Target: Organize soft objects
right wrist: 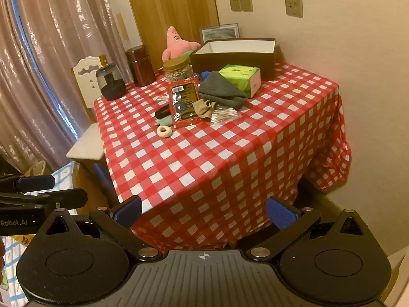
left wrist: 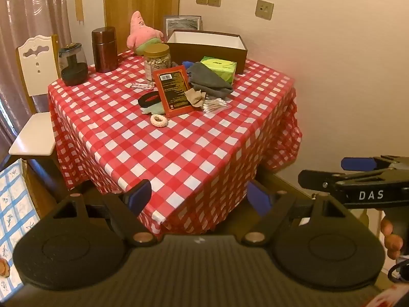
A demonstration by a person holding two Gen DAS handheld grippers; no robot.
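A pink starfish plush (left wrist: 140, 33) (right wrist: 176, 43) sits at the back of the red checked table (left wrist: 179, 148) (right wrist: 217, 158). An open brown box (left wrist: 207, 44) (right wrist: 235, 55) stands beside it. A grey cloth (left wrist: 208, 79) (right wrist: 221, 89), a beige sock (left wrist: 195, 97) (right wrist: 204, 108), a pale green cloth (left wrist: 154, 108) (right wrist: 165, 120) and a fluffy hair tie (left wrist: 158, 120) (right wrist: 165, 131) lie mid-table. My left gripper (left wrist: 198, 199) and right gripper (right wrist: 204, 211) are both open and empty, held before the table's near corner.
A nut jar (left wrist: 157, 60), a brown canister (left wrist: 104, 49), a dark glass jar (left wrist: 72, 64), a red packet (left wrist: 173, 89), a green tissue box (left wrist: 219, 67) and cotton swabs (left wrist: 214, 105) share the table. A white chair (left wrist: 35, 97) stands at the left.
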